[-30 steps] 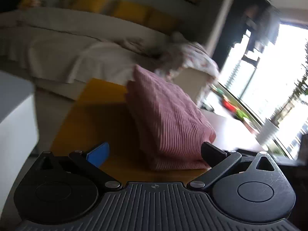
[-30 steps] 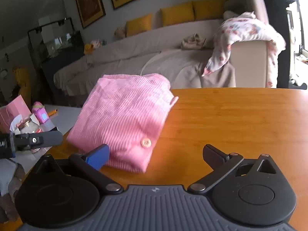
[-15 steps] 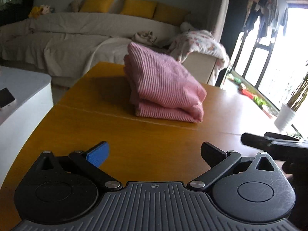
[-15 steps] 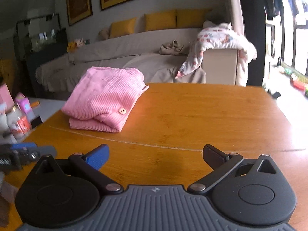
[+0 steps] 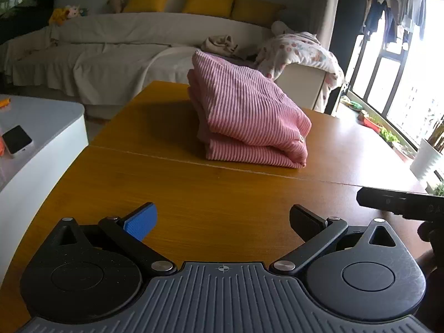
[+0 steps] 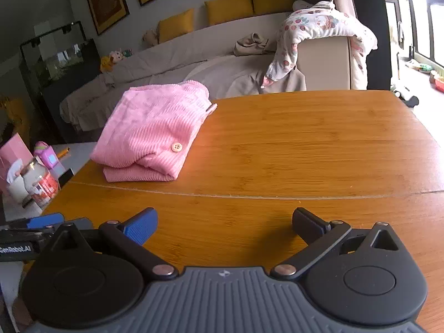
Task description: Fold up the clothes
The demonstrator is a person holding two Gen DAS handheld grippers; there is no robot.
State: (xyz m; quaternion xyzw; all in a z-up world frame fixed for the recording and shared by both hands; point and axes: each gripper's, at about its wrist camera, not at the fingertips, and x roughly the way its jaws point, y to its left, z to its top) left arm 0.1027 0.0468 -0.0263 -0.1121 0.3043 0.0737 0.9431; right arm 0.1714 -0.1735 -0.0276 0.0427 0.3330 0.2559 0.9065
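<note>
The pink garment (image 5: 247, 116) is lying folded on the wooden table (image 6: 305, 149), well apart from both tools. The left gripper (image 5: 222, 222) and right gripper (image 6: 223, 222) are both standing wide open, gripping nothing, hovering above the table's near edge.

A wooden table (image 6: 305, 149) with an orange-brown grain and rounded far corners carries a single folded pink ribbed garment (image 6: 151, 136), which lies flat on its far left portion, near the left edge. A thin seam (image 6: 249, 196) runs across the tabletop from side to side, just in front of the garment, which sits wholly on the far leaf. A pale button (image 6: 176, 147) shows on the garment's upper fold. From the left wrist view, the same table (image 5: 194, 194) holds the garment (image 5: 247, 116) as a stacked bundle, folded edge facing the near side.
</note>
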